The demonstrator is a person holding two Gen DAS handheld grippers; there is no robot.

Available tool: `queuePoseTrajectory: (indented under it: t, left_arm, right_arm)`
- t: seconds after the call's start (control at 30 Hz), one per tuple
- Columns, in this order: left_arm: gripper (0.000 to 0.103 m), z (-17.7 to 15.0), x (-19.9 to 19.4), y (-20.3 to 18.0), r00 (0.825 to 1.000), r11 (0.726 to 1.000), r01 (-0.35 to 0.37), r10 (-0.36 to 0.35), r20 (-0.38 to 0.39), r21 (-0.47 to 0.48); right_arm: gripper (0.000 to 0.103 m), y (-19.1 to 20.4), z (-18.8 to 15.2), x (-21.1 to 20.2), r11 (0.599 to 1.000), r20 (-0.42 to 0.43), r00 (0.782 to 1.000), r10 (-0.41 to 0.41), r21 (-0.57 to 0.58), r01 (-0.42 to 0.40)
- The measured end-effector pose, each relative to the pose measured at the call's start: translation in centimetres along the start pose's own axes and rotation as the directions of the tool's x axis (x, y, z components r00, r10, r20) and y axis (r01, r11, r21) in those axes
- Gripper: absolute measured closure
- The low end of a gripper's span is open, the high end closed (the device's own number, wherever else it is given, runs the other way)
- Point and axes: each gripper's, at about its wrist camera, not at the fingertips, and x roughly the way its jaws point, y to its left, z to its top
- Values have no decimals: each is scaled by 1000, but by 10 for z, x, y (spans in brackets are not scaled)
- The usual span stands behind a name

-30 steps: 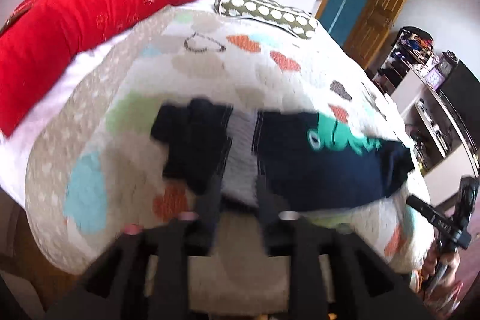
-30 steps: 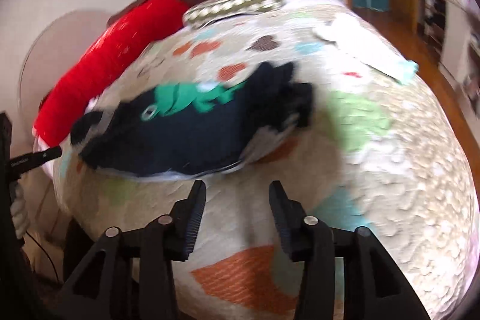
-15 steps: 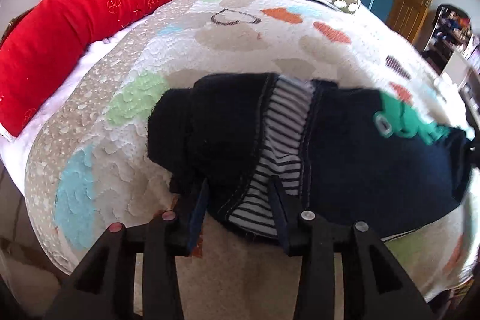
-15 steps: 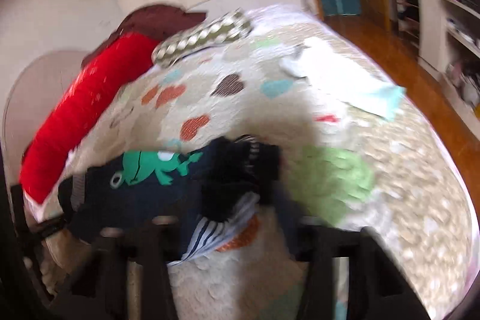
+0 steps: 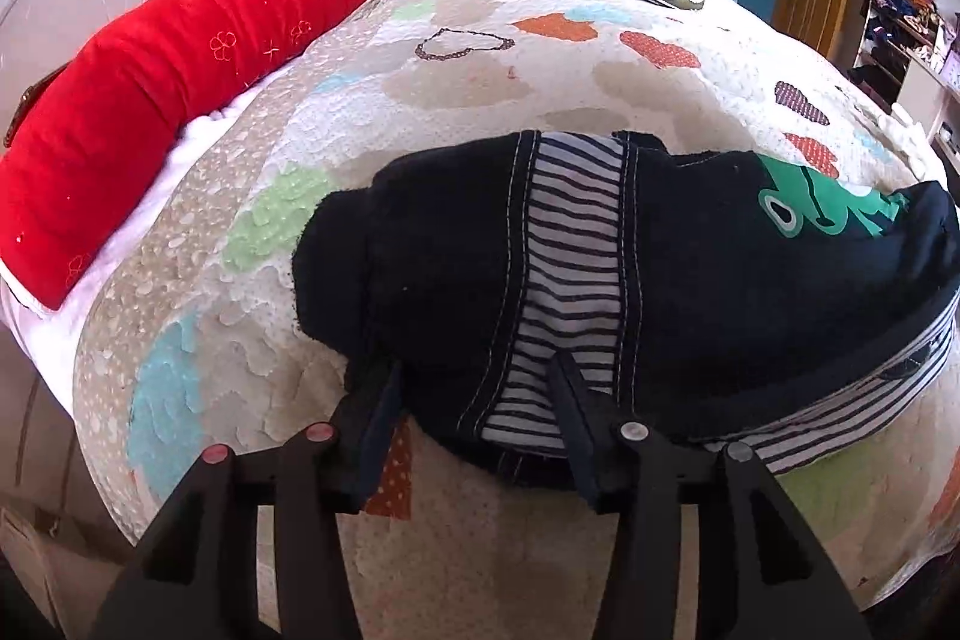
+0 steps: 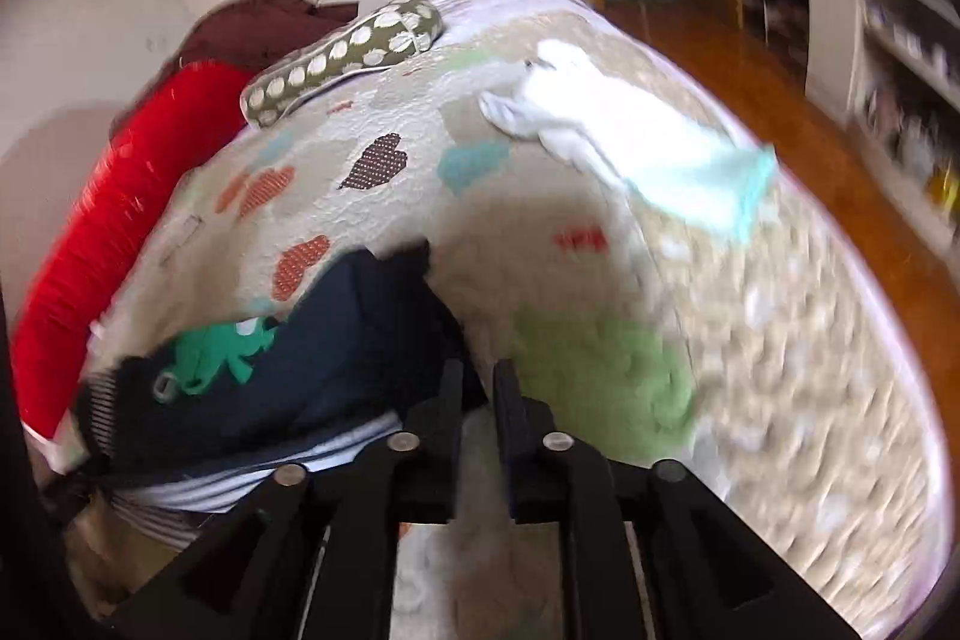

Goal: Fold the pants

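Left gripper (image 5: pixel 474 388): jaws opening, set astride the near hem of the pants (image 5: pixel 660 268), pads not pressing the cloth. Right gripper (image 6: pixel 478 388): jaws opening from a narrow gap, nothing between them, just beside the pants' end. Pants: navy, striped lining, green frog patch (image 5: pixel 822 208); lying on the quilt (image 5: pixel 480 76). Red bolster (image 5: pixel 180 70) along the far edge.
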Motion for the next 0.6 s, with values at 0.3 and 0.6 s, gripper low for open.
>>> queuePoseTrajectory:
  t: [0.3, 0.6]
  left_arm:
    - [54, -3, -15, 22, 992, 980, 117, -123, -31, -161]
    - [54, -7, -40, 49, 994, 959, 104, -110, -8, -264]
  right_arm:
    - [29, -17, -22, -4, 965, 84, 985, 148, 207, -163]
    - [88, -12, -5, 39, 916, 22, 957, 290, 283, -284]
